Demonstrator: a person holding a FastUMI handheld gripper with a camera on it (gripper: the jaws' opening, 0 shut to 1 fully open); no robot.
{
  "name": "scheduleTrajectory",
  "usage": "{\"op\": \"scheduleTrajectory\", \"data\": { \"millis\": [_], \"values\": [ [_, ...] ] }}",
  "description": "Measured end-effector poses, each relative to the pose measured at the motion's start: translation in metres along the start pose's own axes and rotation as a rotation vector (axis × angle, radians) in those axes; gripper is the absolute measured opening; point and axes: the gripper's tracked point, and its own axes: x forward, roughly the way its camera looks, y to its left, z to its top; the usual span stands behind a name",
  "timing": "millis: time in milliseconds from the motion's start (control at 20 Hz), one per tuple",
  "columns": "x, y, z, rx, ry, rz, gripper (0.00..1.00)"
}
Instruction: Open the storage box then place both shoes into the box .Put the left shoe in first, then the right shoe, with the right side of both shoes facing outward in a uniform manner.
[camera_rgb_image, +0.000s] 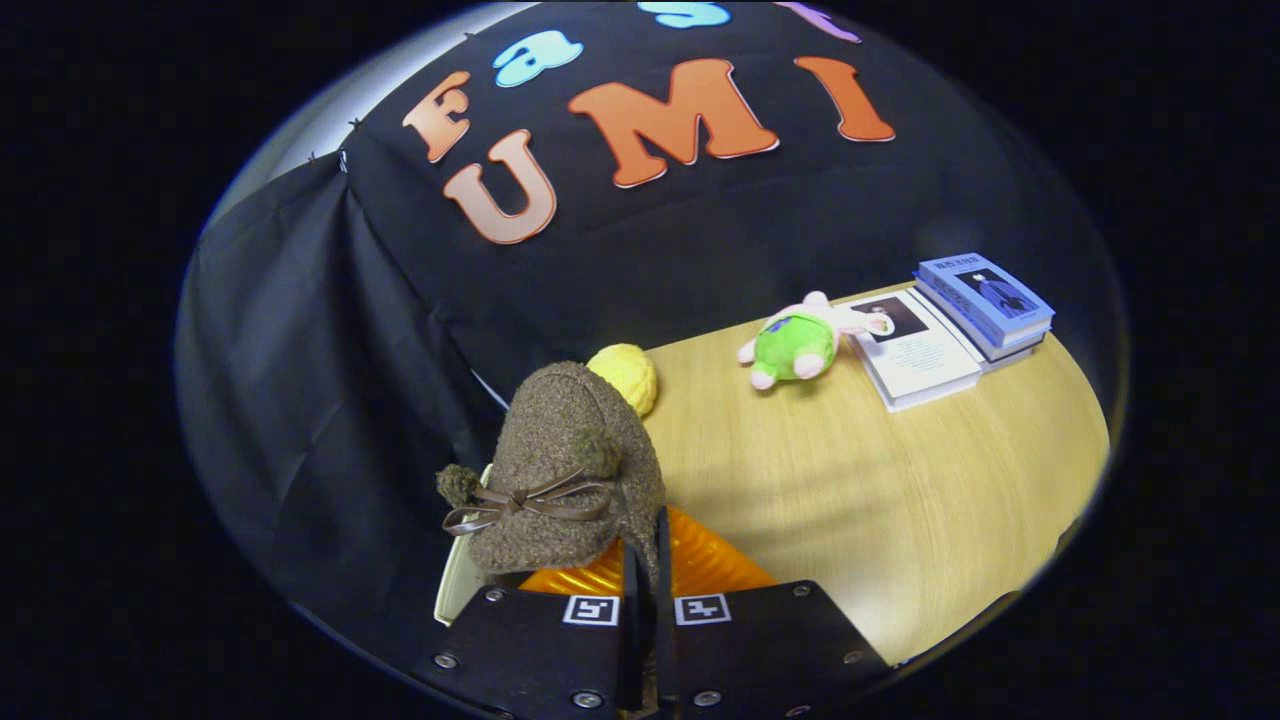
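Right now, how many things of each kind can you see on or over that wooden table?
Shoes: 1, a brown fuzzy shoe pinched in the closed tool
Plush toys: 2, a green and pink one and a yellow one
Books: 2, a white book and a blue book
Storage boxes: 1, an orange box
Total: 6

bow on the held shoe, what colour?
Brown bow on the brown fuzzy shoe the gripper pinches; gripper view.
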Motion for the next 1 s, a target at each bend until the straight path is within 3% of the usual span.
{"op": "scheduleTrajectory", "data": {
  "millis": [450,750,1000],
  "values": [
    [0.044,0.084,-0.054,-0.055,0.153,0.073,0.06],
    [0.072,0.077,-0.078,-0.062,0.182,-0.057,0.08],
    [0.076,0.061,-0.075,-0.080,0.156,-0.158,0.26]
  ]
}}
